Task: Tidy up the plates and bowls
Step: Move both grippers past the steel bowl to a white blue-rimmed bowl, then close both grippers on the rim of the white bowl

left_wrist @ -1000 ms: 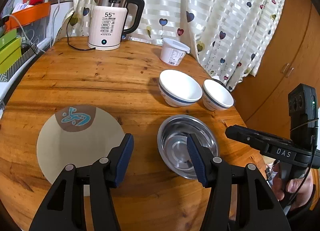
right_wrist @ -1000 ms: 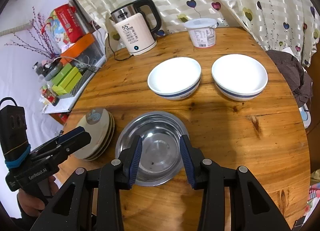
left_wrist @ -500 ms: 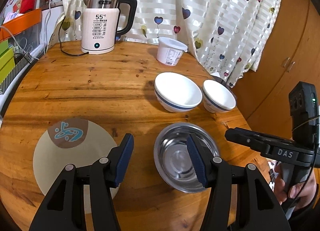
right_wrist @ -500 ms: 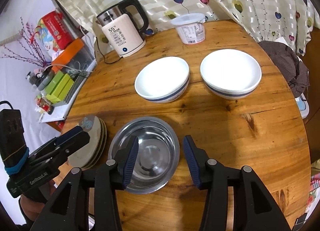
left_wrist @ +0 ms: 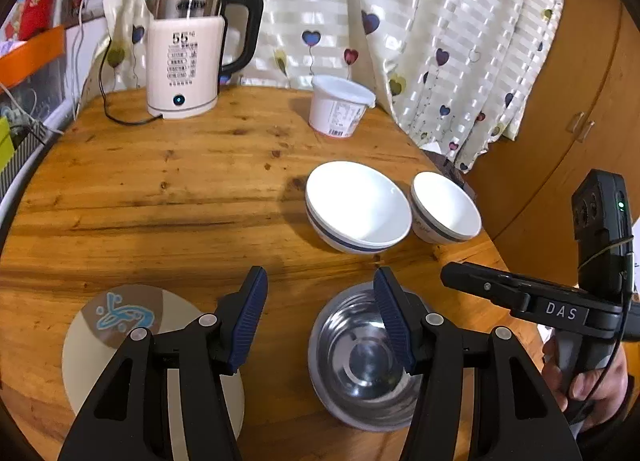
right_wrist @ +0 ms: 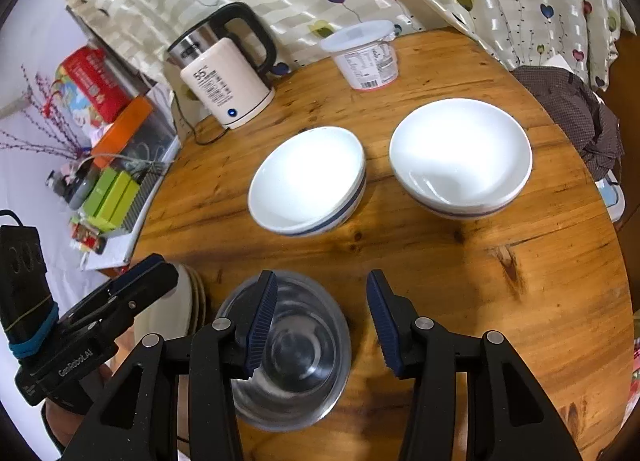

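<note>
Steel catches the light in the metal bowl (right_wrist: 286,349), the landmark for everything here: it sits on the wooden table (left_wrist: 168,197) at the near edge, shallow, shiny and empty. Both tools have drawn back from it over the last second, so the bowl now lies lower in each wrist view and more of the table shows. The right tool (right_wrist: 322,319) has just been widening its jaws, and they now stand moderately apart with nothing between them; its left finger overlaps the bowl's rim in the view, but no grip shows. The left tool (left_wrist: 320,315) hangs wide and empty, between the bowl and the stack of plates (left_wrist: 120,349) to the bowl's left.

Beyond the bowl stand two white bowls (right_wrist: 310,181), each with a dark blue band, side by side, close but not touching. Each looks like two nested bowls, though I cannot be sure. Farther behind are a kettle (left_wrist: 186,61) and a lidded tub (left_wrist: 340,107).

Judging by this, nothing is held; the metal bowl seems set down and a new pick is next.
</note>
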